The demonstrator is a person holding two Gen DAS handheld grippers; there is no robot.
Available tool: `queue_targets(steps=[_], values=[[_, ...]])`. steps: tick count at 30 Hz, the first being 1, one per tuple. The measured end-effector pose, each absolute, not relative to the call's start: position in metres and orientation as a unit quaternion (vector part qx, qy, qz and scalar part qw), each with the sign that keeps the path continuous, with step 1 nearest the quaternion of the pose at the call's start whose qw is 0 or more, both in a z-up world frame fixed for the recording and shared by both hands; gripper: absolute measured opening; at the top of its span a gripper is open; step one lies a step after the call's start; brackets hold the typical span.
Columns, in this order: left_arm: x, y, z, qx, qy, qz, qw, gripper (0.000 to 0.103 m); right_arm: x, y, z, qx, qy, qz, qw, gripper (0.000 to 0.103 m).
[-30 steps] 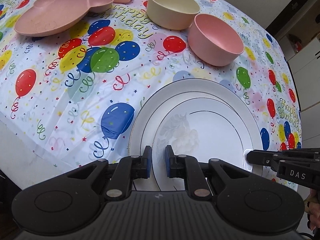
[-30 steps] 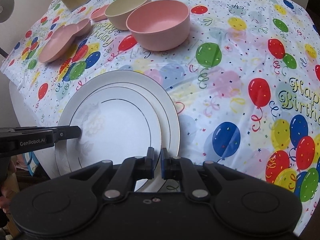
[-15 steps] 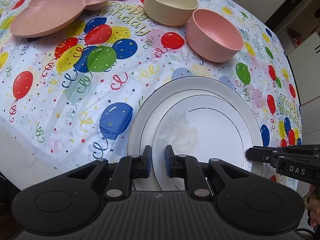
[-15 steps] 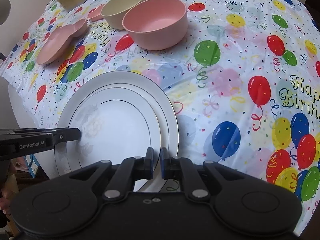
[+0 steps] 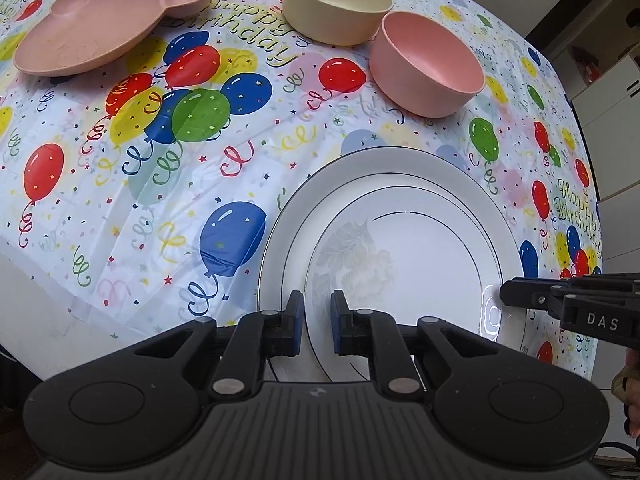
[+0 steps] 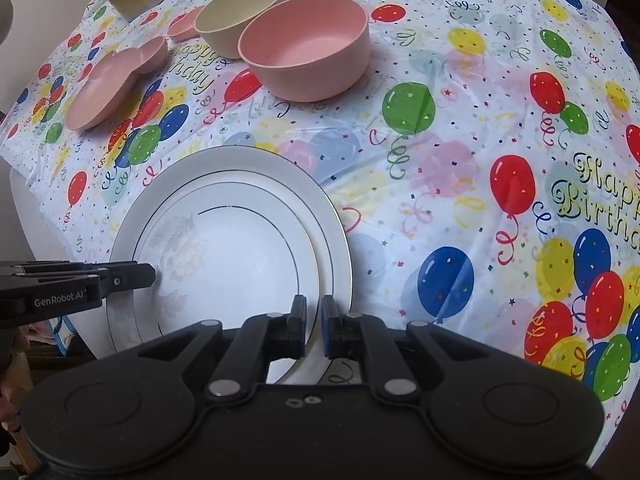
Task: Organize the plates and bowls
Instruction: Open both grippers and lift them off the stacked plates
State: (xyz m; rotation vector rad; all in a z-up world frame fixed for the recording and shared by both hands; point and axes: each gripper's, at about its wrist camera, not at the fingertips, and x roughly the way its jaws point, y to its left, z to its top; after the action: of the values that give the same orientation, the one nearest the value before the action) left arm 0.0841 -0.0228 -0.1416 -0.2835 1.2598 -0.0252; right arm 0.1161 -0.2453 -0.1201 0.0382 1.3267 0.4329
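My two grippers have carried the stacked pair of white, silver-rimmed china plates (image 5: 400,240) a little further in over the balloon-printed plastic tablecloth (image 5: 160,184) than half a second ago; the far rim now sits closer to the round pink bowl (image 5: 428,68). My left gripper (image 5: 317,322) is pinched on the near rim of the plates, its jaws standing almost together with the rim between them. My right gripper (image 6: 313,326) is clamped the same way on the opposite edge. The stack looks level, though I cannot tell whether it is just touching the cloth or hanging a shade above it. I judge the plates nearly placed. The cream bowl (image 5: 338,2) and the pink mouse-eared sectioned plate (image 5: 100,26) stand apart further back, unstacked.
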Motion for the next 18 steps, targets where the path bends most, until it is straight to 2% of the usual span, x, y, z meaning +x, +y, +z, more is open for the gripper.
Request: queue_targets(steps=[12,15,18], values=[[0.063,-0.042,-0.096,-0.110,0.522,-0.026,0.845,0.013,0.103,-0.245,-0.084,0.002,0.546,0.255,0.798,0.018],[0.056,-0.047,-0.079,-0.101,0.495,-0.025,0.863,0.013,0.099,-0.244,-0.068,-0.007,0.514,0.268,0.815,0.025],[0.049,-0.050,-0.065,-0.097,0.474,-0.020,0.875,0.014,0.094,-0.245,-0.053,-0.017,0.481,0.278,0.831,0.038]])
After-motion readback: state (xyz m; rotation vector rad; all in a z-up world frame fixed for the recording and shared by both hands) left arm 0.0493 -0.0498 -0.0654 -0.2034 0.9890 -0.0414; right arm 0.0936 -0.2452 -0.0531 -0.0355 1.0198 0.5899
